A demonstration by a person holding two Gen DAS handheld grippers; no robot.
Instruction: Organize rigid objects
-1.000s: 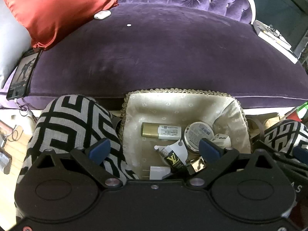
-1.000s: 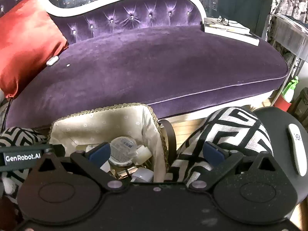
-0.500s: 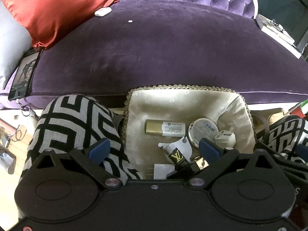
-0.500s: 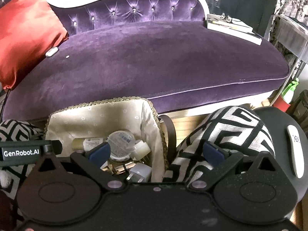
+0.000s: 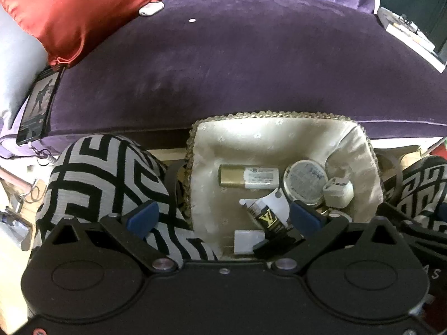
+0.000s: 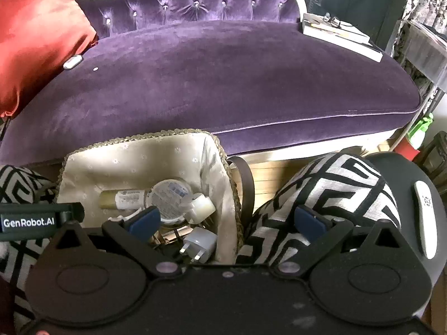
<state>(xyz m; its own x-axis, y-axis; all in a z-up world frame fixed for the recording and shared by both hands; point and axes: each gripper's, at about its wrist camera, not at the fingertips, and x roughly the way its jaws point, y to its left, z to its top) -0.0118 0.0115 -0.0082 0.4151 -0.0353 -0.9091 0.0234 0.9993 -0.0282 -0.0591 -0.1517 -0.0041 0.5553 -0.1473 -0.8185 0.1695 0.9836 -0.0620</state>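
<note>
A cream-lined basket (image 5: 265, 136) (image 6: 134, 156) stands in front of a purple sofa. It holds a gold tube (image 5: 247, 176), a round tin (image 5: 305, 178), a small white jar (image 5: 337, 192), a black LV-marked box (image 5: 268, 219) and a white plug adapter (image 6: 199, 241). My left gripper (image 5: 223, 218) is open and empty over the basket's left side. My right gripper (image 6: 226, 220) is open and empty over the basket's right rim. On the sofa seat lie a small white case (image 5: 151, 9) (image 6: 72, 62) and a tiny white dot-like object (image 5: 192, 20).
Black-and-white patterned knees (image 5: 103, 178) (image 6: 329, 192) flank the basket. A red cushion (image 5: 75, 5) and a phone (image 5: 37, 106) lie at the sofa's left end. Books with glasses (image 6: 340, 36) rest at its right end. A white remote (image 6: 426, 217) lies on a dark stool.
Both grippers have moved up and forward a little; the basket sits lower in both views and more of its contents show. The jaws have not changed.
</note>
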